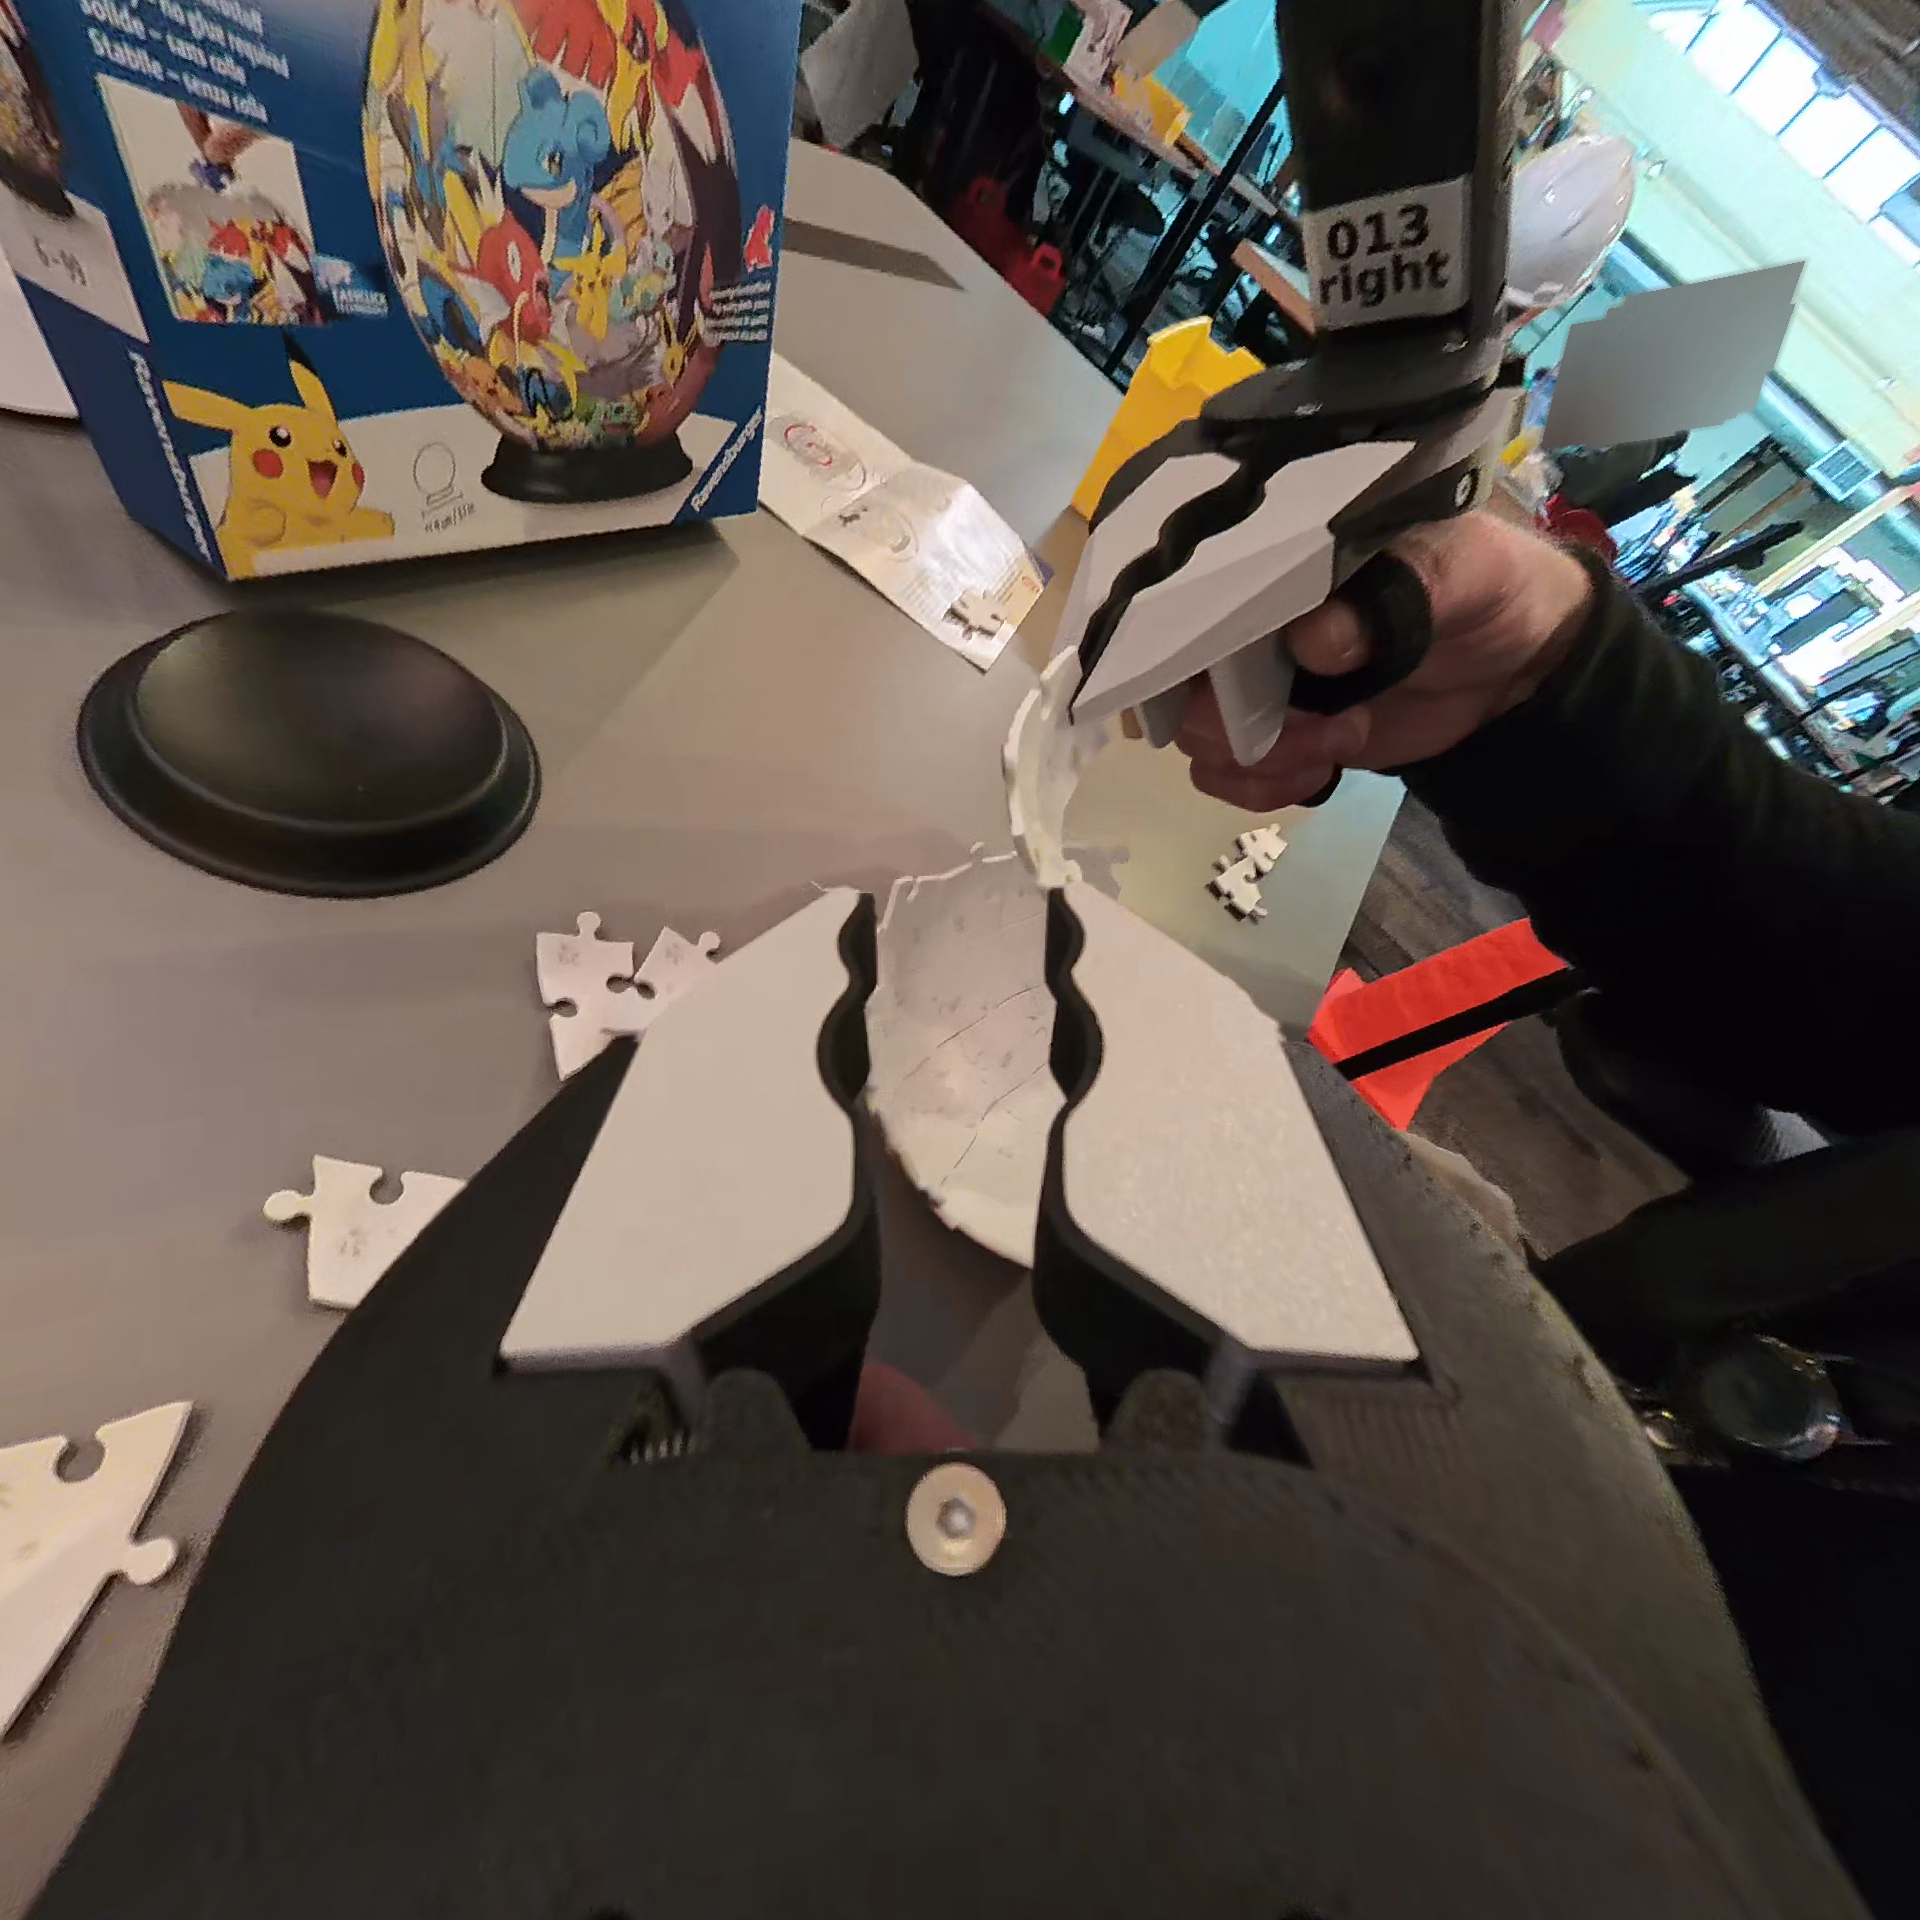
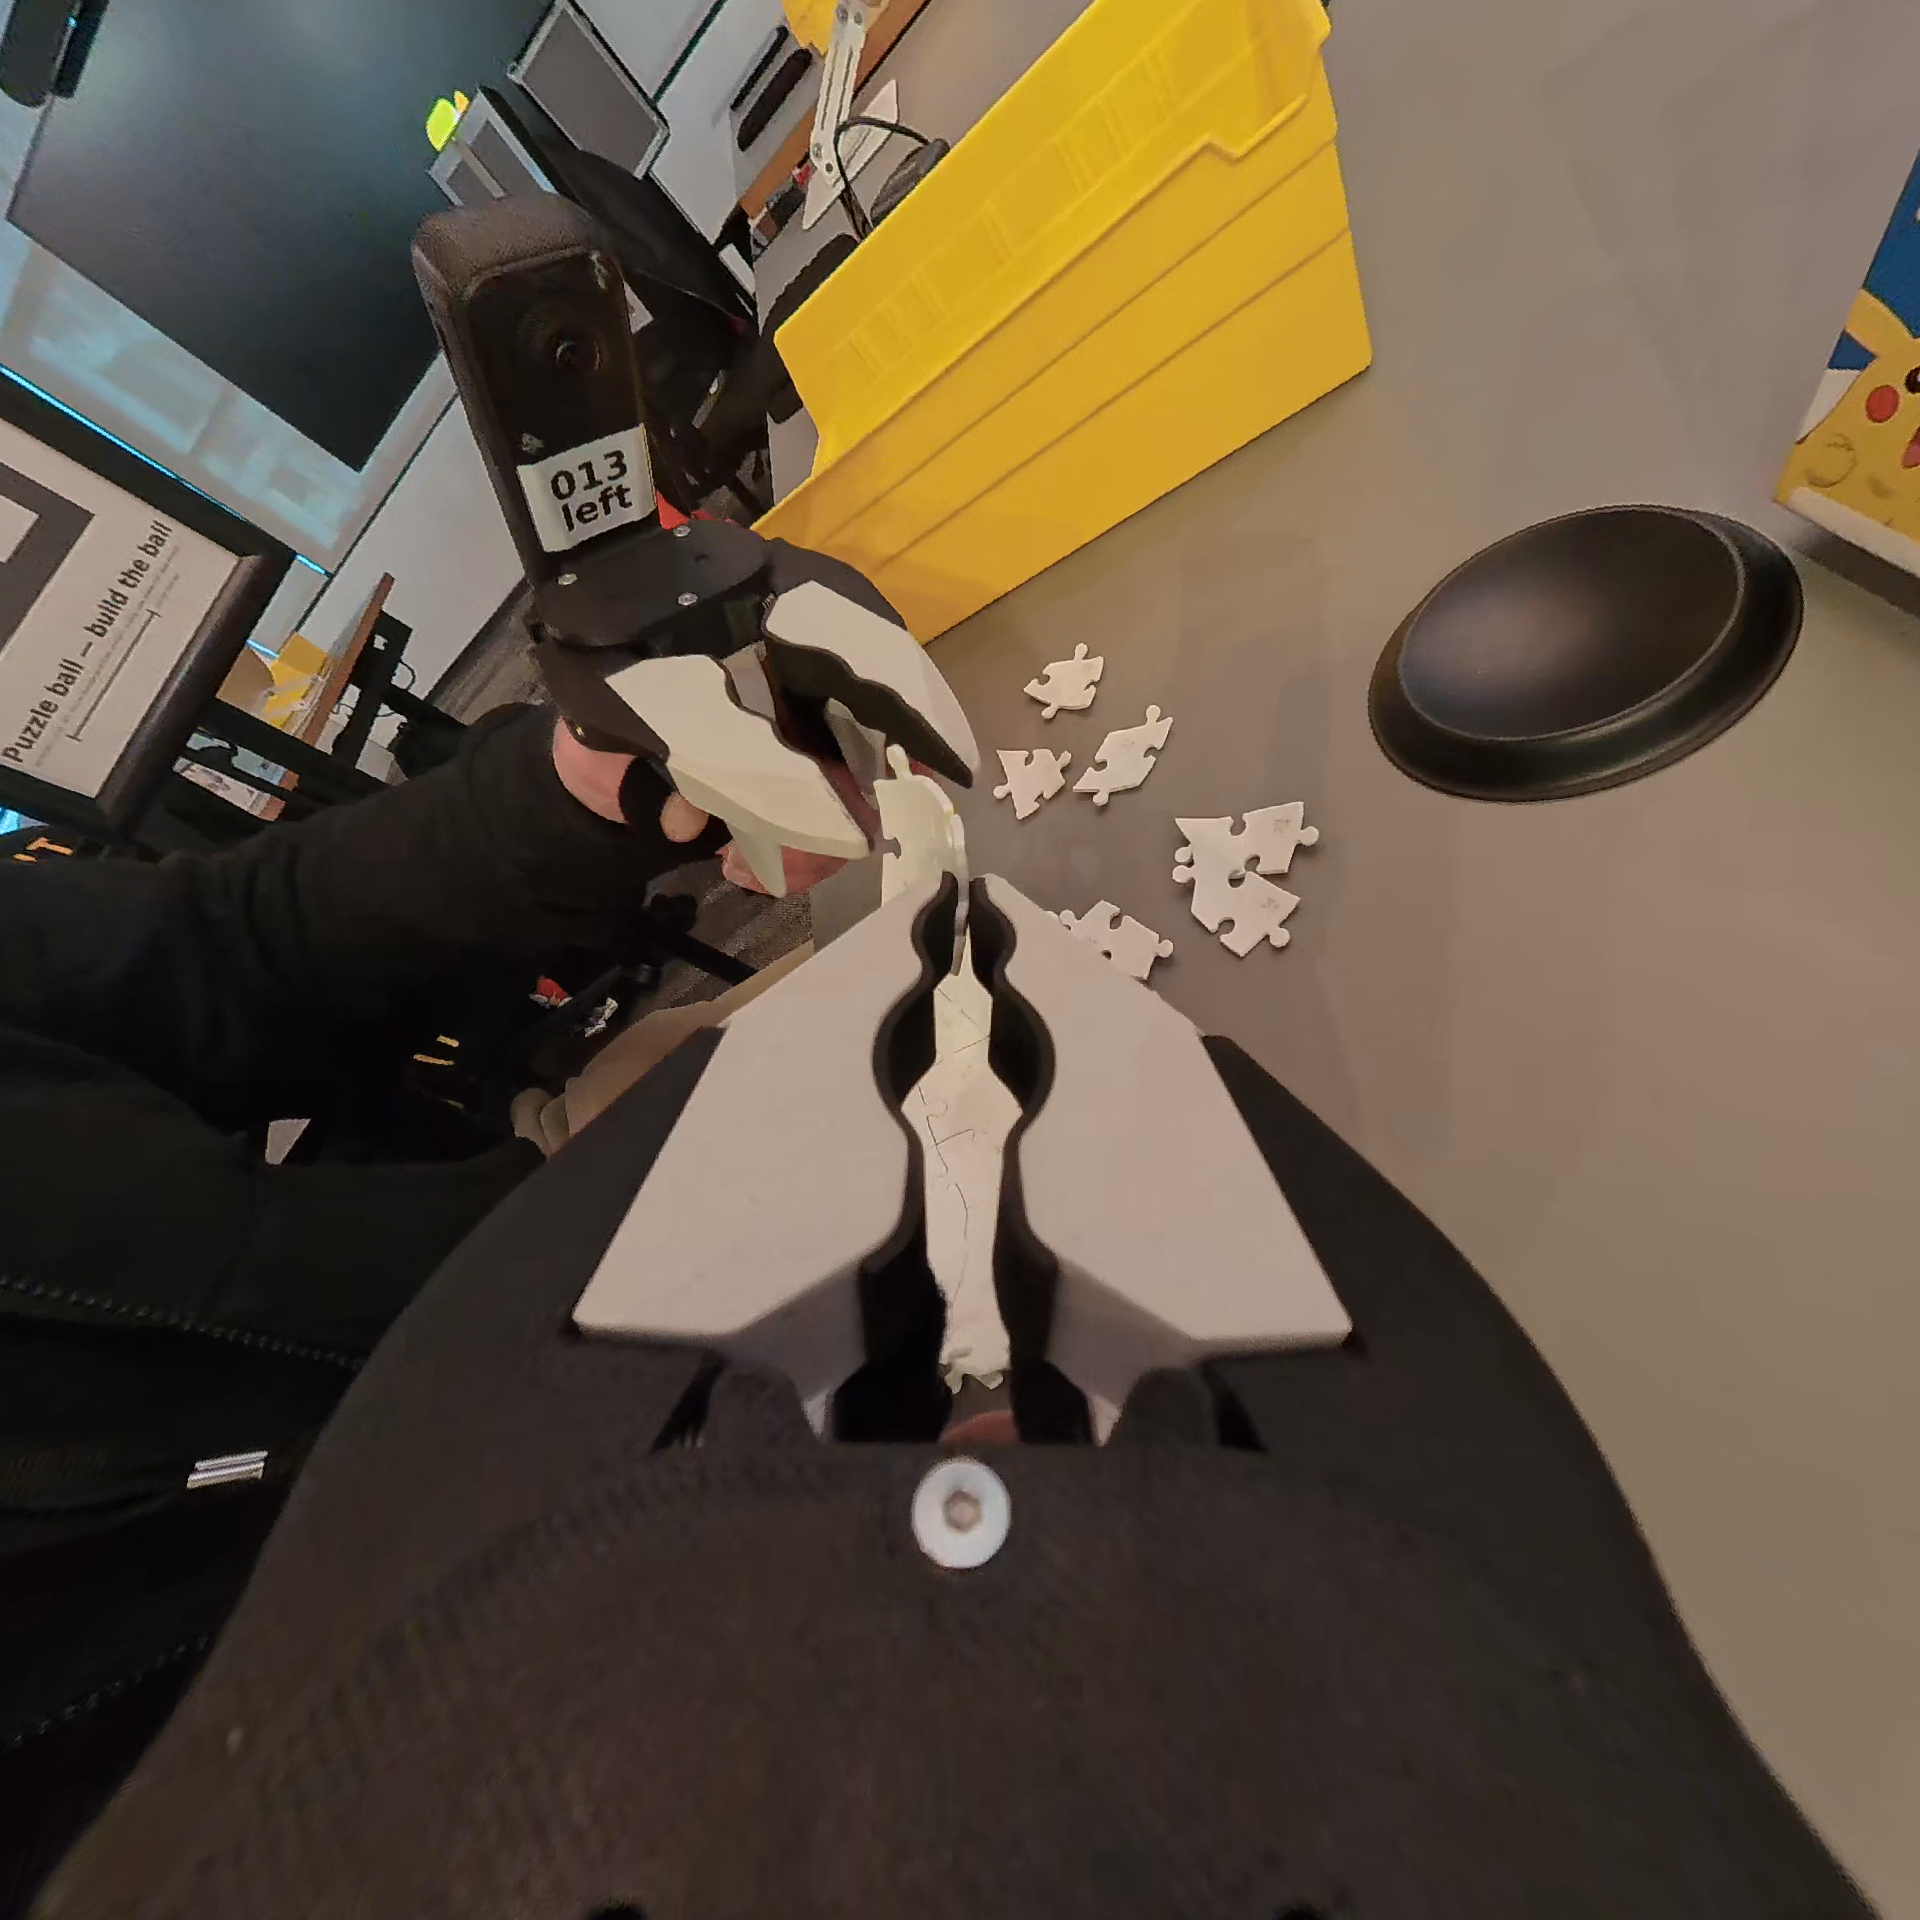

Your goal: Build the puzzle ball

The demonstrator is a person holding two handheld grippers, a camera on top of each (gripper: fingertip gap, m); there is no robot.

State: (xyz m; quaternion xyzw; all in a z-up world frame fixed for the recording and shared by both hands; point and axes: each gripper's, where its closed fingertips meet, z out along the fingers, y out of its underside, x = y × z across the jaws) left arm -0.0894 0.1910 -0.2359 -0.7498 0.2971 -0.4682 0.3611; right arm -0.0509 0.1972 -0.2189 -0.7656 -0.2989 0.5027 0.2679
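Puzzle-ball shell (image 1: pixel 966 1049), a curved white section of joined pieces, sits at the centre of the left wrist view between the fingers of the left gripper (image 1: pixel 961 914), whose jaws stand partly apart around it; whether they press on it I cannot tell. In the right wrist view the right gripper (image 2: pixel 961 899) has its jaws nearly closed at the tips, pinching the thin edge of a white curved section (image 2: pixel 961 1174) that runs down between its fingers. Seen from the left wrist view, the right gripper (image 1: pixel 1075 707) comes in from the upper right, clamped on a narrow arc of pieces (image 1: pixel 1039 790) whose lower end meets the shell. Loose white pieces (image 2: pixel 1242 873) lie on the grey table (image 2: pixel 1558 1039) right of centre. A black round stand (image 2: pixel 1584 649) rests at the right edge. The yellow bin (image 2: pixel 1091 312) at the top shows only its outer wall, so its contents cannot be seen. Only the left wrist view shows the whole puzzle box (image 1: pixel 416 260) and a folded leaflet (image 1: pixel 904 520); only the right wrist view shows a dark monitor (image 2: pixel 260 187).
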